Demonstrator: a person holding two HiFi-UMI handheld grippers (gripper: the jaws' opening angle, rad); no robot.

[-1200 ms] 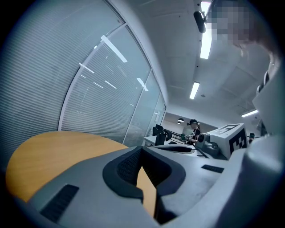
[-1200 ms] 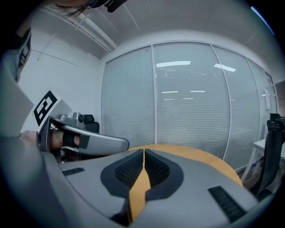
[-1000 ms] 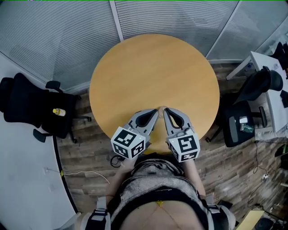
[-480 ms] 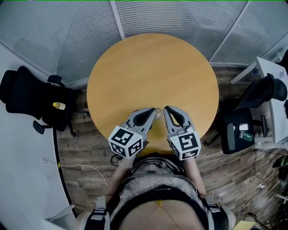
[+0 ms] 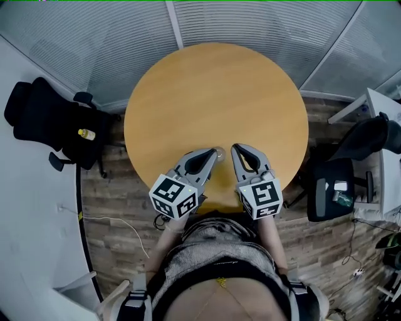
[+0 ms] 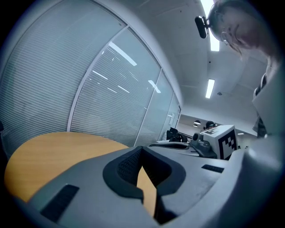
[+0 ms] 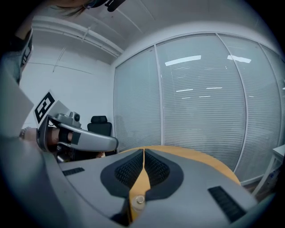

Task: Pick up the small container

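The small container (image 5: 219, 151) is a tiny pale, capped pot standing on the round wooden table (image 5: 213, 94), near its front edge. In the head view it shows between the tips of my two grippers. My left gripper (image 5: 215, 154) lies just left of it, jaws together with nothing in them; in its own view the left gripper (image 6: 141, 148) meets at the tips. My right gripper (image 5: 234, 149) lies just right of the pot, shut and empty. In the right gripper view the container (image 7: 139, 201) shows low in the gap behind the shut right gripper (image 7: 143, 151).
A black office chair (image 5: 44, 119) with a small yellow thing on it stands left of the table. Another dark chair (image 5: 335, 188) and a desk corner (image 5: 382, 119) stand at the right. Blinds cover the glass wall (image 5: 250, 19) behind the table.
The two gripper tips, touching a second ago, have drifted a little apart, and the small container now shows between them. The head view has shifted slightly.
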